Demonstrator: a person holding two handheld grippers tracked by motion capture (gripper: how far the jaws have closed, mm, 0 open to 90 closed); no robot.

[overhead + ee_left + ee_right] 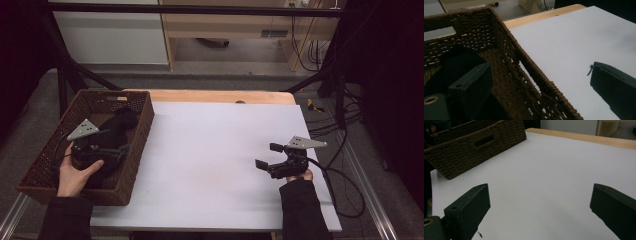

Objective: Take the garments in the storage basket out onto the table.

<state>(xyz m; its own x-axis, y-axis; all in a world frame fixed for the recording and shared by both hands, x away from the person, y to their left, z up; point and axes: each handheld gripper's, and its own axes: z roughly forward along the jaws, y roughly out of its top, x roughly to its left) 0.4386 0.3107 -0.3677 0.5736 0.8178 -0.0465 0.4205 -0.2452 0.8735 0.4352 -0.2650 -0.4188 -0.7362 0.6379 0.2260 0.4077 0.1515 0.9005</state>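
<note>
- The landmark is the woven basket (131,150), sitting at the left end of the bench (215,150) on its white top.
- A dark garment (119,125) lies inside the basket, bunched against the floor and reaching toward the far wall.
- The left gripper (112,150) hangs at the basket's right wall with its jaws spread wide. In the left gripper view one jaw is inside the basket and the other is outside, over the white surface, so the wall (524,75) runs between them. It holds nothing.
- The right gripper (267,156) is well to the right of the basket, low over the bare bench, jaws wide apart and empty; the right gripper view shows the basket (474,147) far ahead of it.
- Risk: closing the left gripper as it sits would likely pinch the wicker wall rather than the cloth, and a lift would then drag or tip the basket, which nothing steadies.
- Risk: the garment is dark against a dark basket interior, so a grab could catch only a thin fold, which may slip out or snag on the weave when pulled over the rim.
- Risk: the basket sits near the bench's left edge; a sideways shove could push it off.
</note>
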